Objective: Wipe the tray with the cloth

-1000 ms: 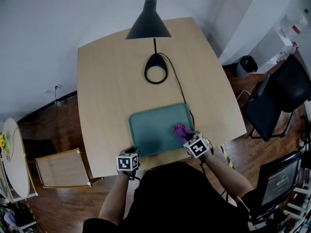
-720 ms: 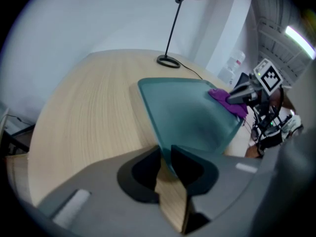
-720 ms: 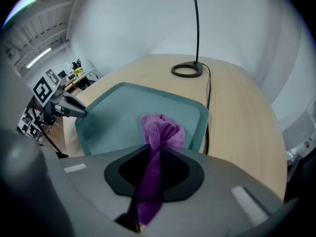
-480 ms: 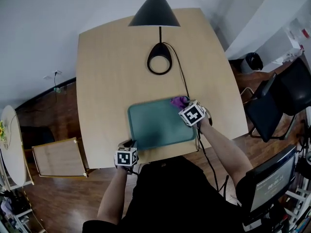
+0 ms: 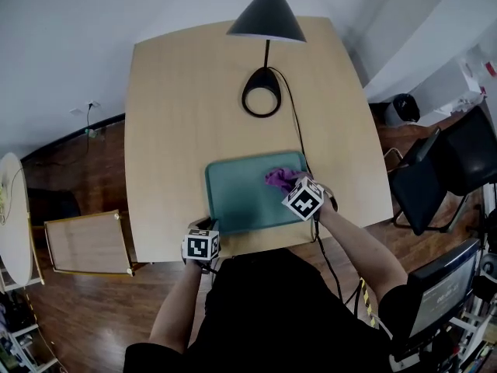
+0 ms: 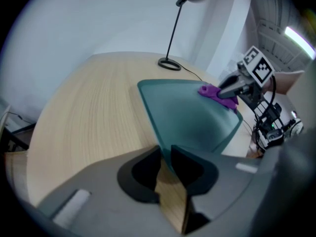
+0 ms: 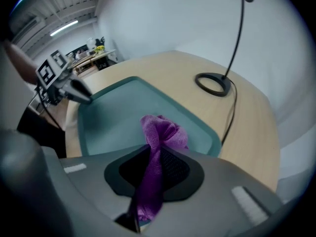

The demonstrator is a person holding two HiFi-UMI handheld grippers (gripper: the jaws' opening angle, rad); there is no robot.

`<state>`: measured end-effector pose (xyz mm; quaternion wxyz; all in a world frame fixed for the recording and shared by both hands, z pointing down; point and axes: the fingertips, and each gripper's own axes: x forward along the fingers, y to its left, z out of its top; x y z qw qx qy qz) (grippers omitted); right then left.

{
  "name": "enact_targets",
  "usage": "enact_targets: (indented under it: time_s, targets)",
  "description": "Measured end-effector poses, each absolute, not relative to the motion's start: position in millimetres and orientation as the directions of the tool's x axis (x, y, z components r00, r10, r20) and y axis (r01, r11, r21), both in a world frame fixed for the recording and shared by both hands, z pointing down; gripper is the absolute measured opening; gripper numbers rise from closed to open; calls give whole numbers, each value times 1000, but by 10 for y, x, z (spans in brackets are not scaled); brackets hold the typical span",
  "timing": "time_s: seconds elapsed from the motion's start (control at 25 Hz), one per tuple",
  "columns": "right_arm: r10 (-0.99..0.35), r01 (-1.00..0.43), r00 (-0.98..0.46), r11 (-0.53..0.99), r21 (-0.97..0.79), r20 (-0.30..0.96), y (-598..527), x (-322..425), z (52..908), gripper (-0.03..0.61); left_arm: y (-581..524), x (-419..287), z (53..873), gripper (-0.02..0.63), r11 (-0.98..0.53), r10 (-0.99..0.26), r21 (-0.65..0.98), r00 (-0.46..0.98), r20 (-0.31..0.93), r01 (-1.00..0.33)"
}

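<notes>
Right now the left hand-held gripper [image 6: 165, 157] pinches the near left corner of the teal tray [image 5: 241, 196], its jaws nearly together on the rim. The right hand-held gripper [image 7: 153, 154] is clamped on a purple cloth [image 5: 278, 179], which rests on the tray's far right part. The tray lies on the wooden surface [image 5: 178, 107], near a black desk lamp [image 5: 268, 14].

The right gripper [image 5: 290, 188], clamped on the cloth [image 5: 278, 179], now sits at about 2 o'clock on the tray [image 5: 237, 204]. A second ago it was at the 5 o'clock corner. Half a second ago it was at the 1 o'clock corner, farther out.
</notes>
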<state>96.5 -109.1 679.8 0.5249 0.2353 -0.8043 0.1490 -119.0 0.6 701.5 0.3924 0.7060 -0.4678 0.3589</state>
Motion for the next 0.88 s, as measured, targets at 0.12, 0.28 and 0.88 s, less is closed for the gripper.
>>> enact_targets:
  time_s: [0.12, 0.28, 0.88]
  targets:
    - [-161, -395, -350, 919, 11, 923, -585, 840, 6830, 61, -15, -1185, 7018, 94, -262, -383, 223, 313, 869, -939]
    - [-75, -160, -341, 987, 21, 937, 11, 726, 6846, 61, -8, -1183, 7012, 94, -268, -384, 228, 321, 865, -936]
    - [-173, -99, -283, 984, 151, 943, -1067, 599, 6885, 61, 17, -1140, 7000, 91, -271, -395, 231, 327, 859, -935]
